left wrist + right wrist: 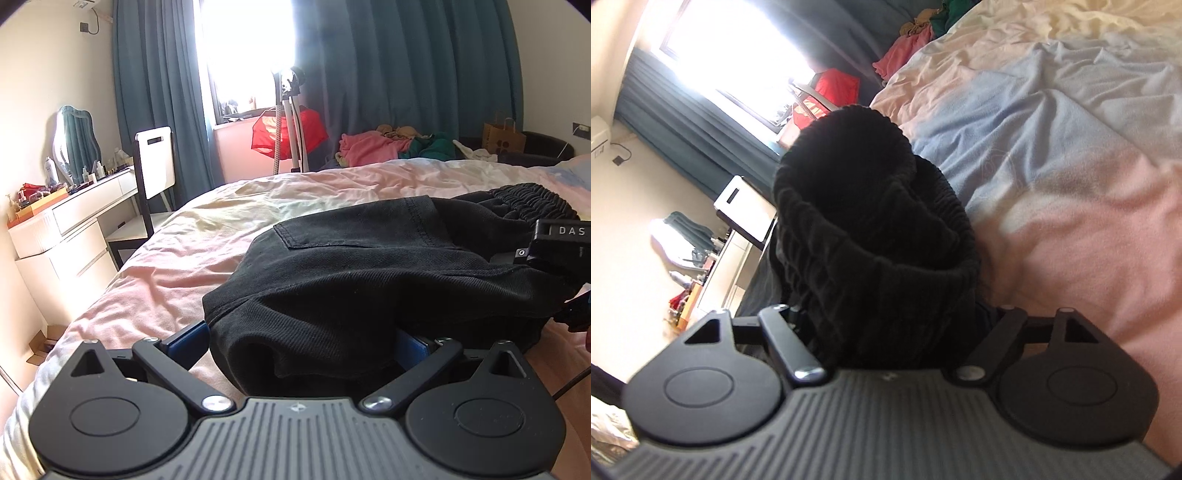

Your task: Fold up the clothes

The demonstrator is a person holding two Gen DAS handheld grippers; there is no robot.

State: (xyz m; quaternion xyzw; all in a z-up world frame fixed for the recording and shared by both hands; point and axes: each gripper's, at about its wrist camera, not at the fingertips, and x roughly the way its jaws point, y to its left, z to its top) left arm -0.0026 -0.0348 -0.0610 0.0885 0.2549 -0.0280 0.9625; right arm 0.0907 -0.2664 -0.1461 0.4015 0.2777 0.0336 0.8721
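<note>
While "DAS" shows, left tongs (306, 341) grip black trousers (369, 266)

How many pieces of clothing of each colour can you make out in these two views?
Black: 1, the trousers on the bed, held by the left gripper and right gripper
Red: 1, garment hanging by the window
Pink: 1, garment in the far pile
Green: 1, garment in the same pile
Total: 4; others in the pile are unclear.

- Trousers (369, 273) lie on the bed (207, 221), directly ahead of the left gripper (303, 343).
- Dressing table (74, 218) stands left of the bed.
- Clothes heap (388, 146) lies at the far bed edge.
</note>
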